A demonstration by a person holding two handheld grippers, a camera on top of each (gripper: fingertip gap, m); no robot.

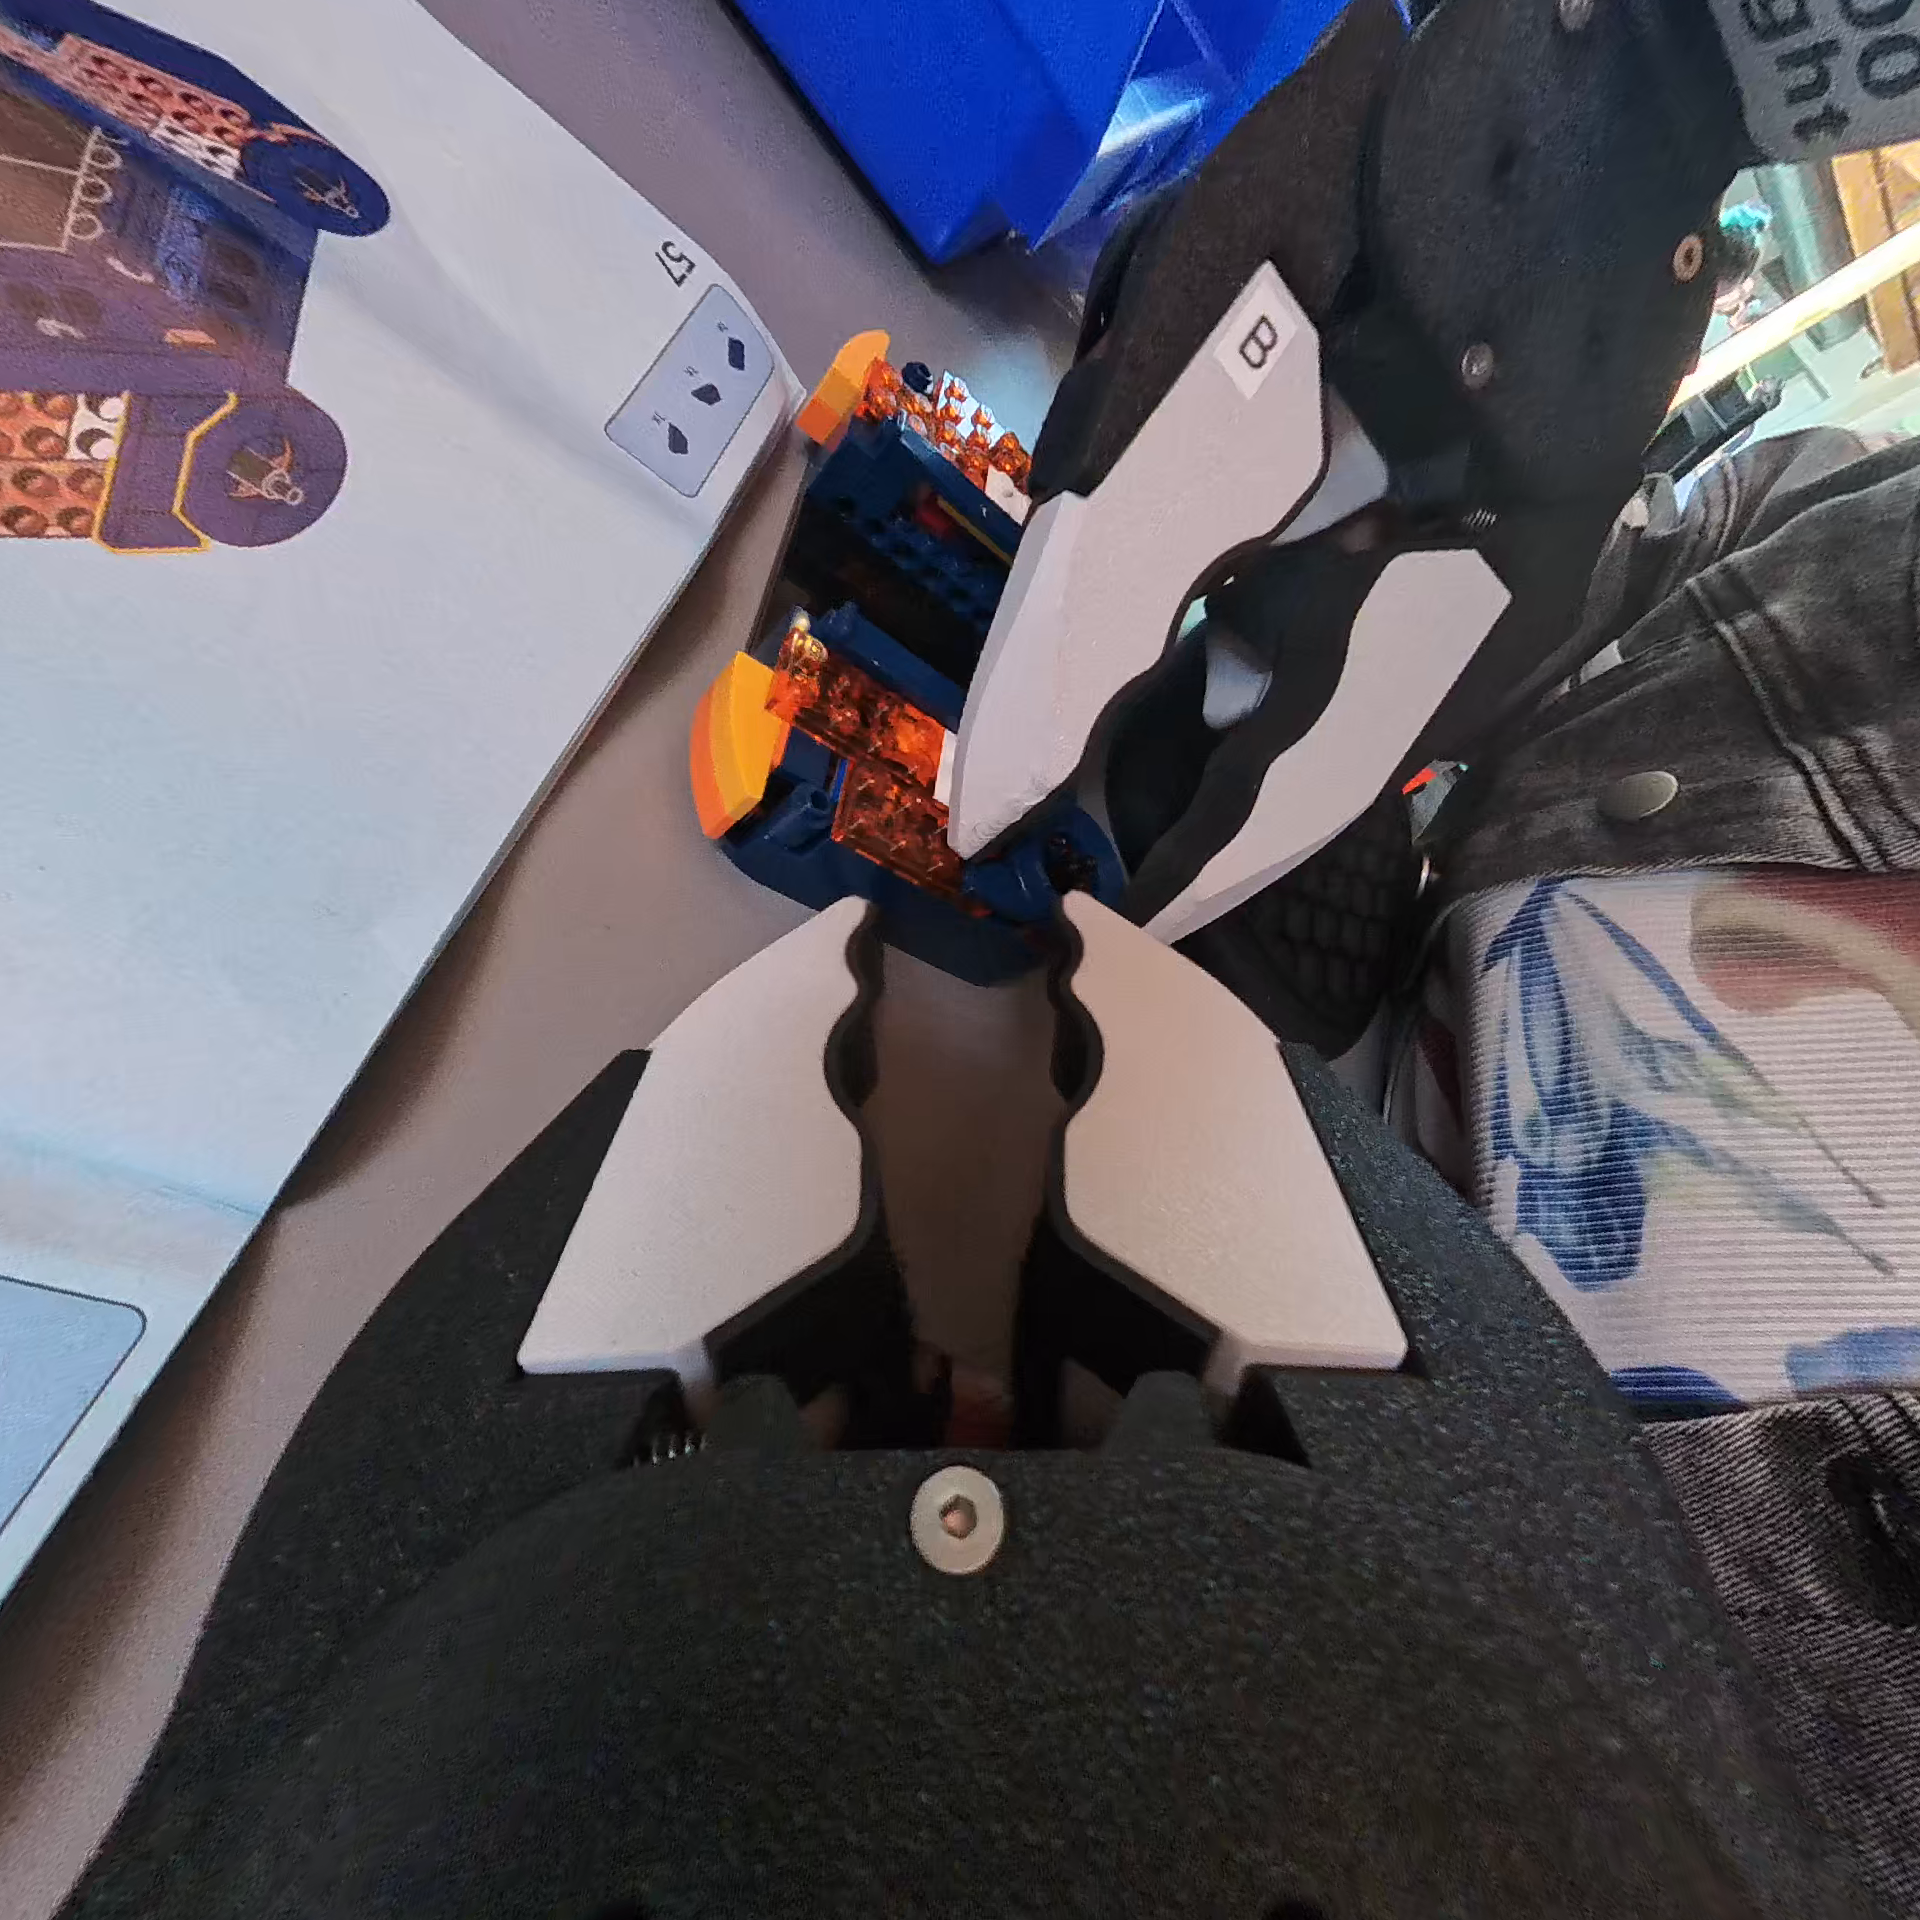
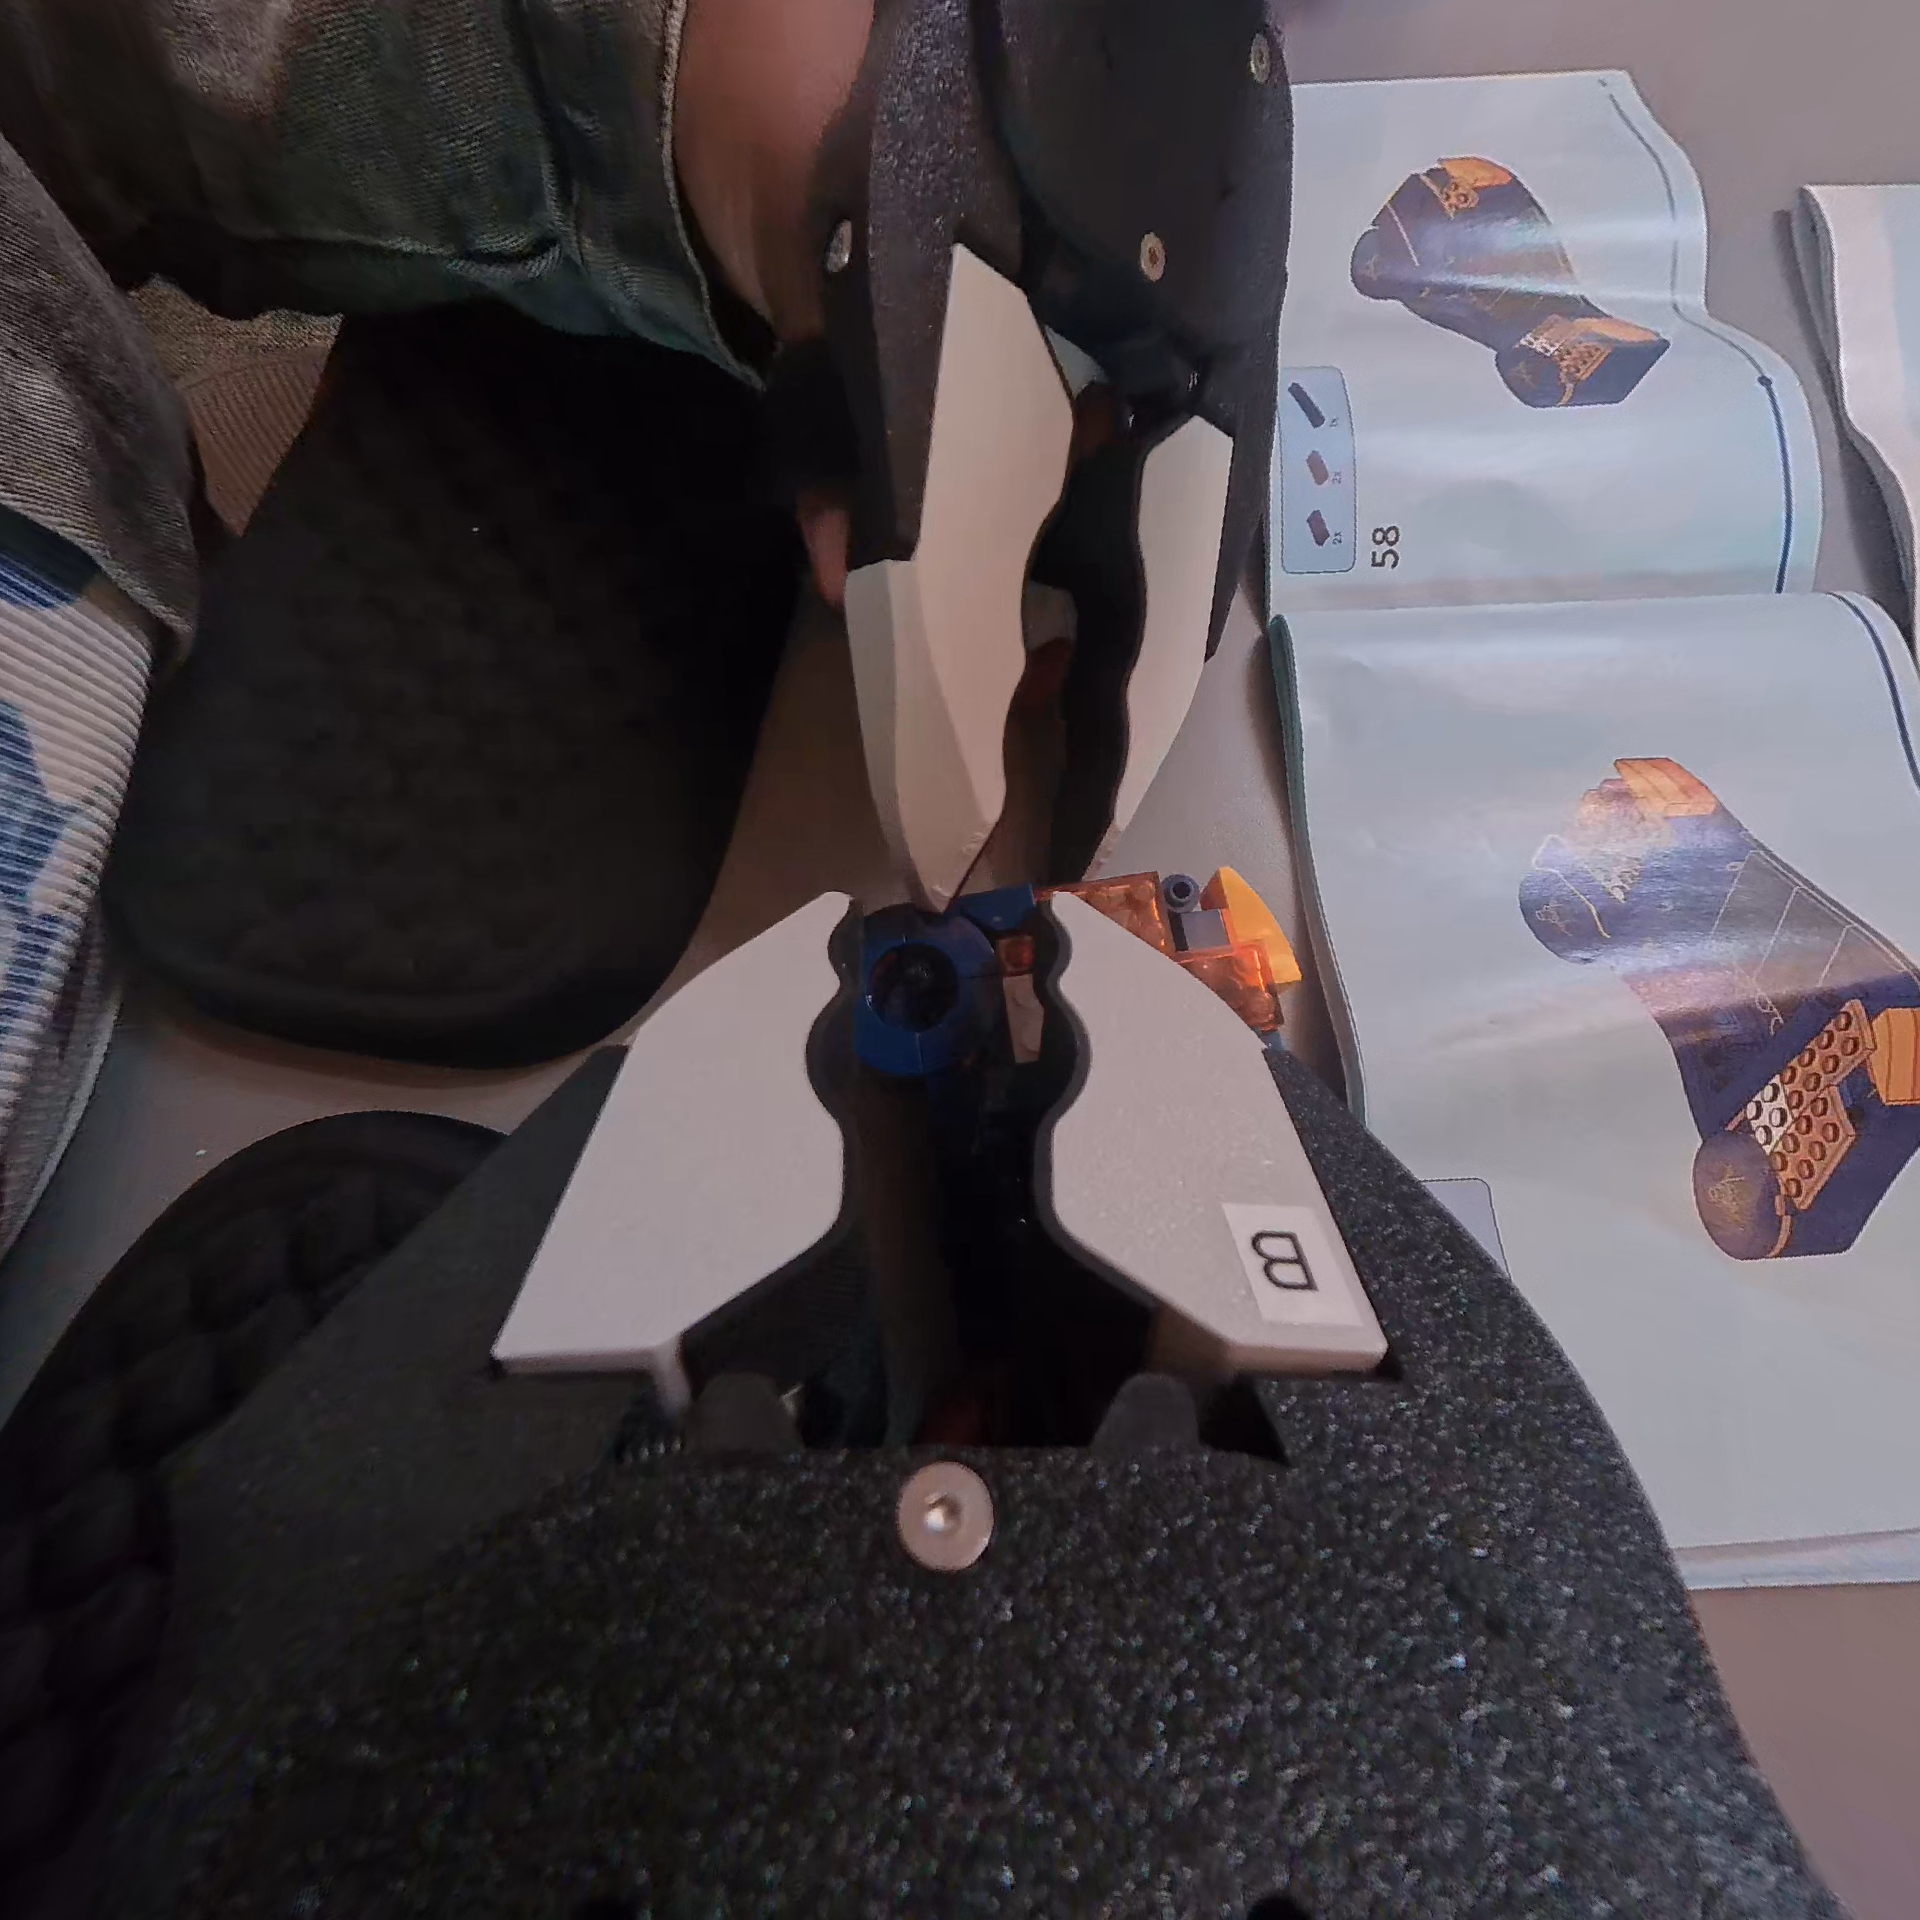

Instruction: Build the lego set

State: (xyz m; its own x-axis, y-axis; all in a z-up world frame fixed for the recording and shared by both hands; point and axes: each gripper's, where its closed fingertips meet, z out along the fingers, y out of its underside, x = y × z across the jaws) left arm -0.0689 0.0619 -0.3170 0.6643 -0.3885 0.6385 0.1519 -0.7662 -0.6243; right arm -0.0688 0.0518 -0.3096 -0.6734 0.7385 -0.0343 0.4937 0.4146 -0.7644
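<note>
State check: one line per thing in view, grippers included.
Left gripper: partly closed, fingertips on the near blue end of the lego model.
Right gripper: closed around the model's round dark-blue end.
Lego model: partly built, held between both grippers, orange pieces attached.
Instruction booklet: open, lying flat on the table.
Blue bin: on the table behind the model; contents not visible.

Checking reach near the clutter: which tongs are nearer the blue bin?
Right, seemingly. The right tongs reach in from the side of the blue bin; the left tongs grip the lego model from the opposite side.
</note>
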